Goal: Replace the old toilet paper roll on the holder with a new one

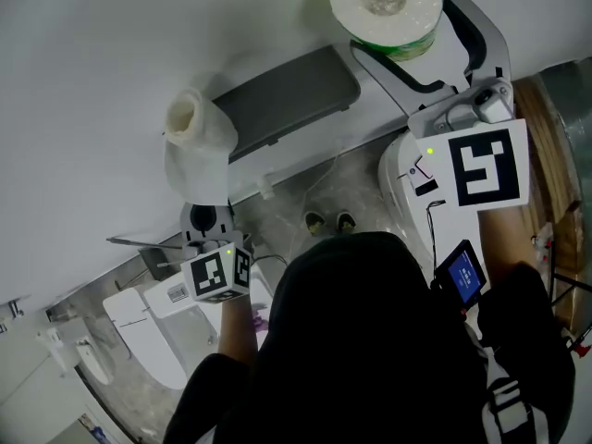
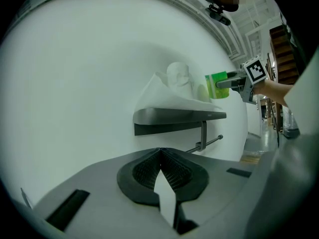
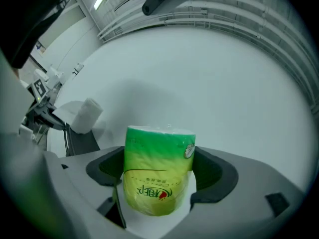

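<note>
Right gripper (image 3: 158, 177) clamps green-wrapped new roll (image 3: 157, 153); print illegible.

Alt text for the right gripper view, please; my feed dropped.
The right gripper grips a new toilet paper roll in green wrapper, upright between its jaws, before a white wall. At left, the old roll rests on the grey holder.
</note>
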`<state>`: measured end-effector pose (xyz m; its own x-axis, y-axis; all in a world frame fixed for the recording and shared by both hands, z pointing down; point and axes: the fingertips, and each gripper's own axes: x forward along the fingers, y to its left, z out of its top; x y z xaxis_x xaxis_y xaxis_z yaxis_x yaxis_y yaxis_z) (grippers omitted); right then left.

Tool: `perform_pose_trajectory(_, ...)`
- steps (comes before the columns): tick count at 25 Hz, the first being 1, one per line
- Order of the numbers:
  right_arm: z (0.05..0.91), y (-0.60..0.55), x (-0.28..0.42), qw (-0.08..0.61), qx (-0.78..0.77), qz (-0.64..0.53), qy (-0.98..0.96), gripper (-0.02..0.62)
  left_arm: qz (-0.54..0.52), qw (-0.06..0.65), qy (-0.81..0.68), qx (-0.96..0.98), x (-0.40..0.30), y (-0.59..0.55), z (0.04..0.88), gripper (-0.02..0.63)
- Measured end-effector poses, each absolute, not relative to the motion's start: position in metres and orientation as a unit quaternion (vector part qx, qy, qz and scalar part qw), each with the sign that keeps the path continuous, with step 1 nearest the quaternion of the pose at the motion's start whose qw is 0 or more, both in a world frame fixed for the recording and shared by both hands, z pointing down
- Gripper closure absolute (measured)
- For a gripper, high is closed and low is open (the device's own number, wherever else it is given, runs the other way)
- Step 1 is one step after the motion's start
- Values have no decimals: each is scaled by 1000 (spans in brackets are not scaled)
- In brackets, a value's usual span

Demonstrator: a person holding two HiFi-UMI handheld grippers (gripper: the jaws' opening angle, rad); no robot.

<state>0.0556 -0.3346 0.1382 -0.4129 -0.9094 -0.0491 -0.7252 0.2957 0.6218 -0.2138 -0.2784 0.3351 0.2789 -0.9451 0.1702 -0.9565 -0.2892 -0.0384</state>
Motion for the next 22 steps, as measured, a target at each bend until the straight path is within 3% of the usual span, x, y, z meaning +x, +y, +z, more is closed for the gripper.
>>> perform_pose_trajectory(13,241,-337,130,326,534,-304,-718,187,92,25,-610,786,-210,-269,341,586)
perform_pose_trajectory(22,310,-333,144,410,502,-335,-684,187,90,21,-617,782,-197,-268,344,586)
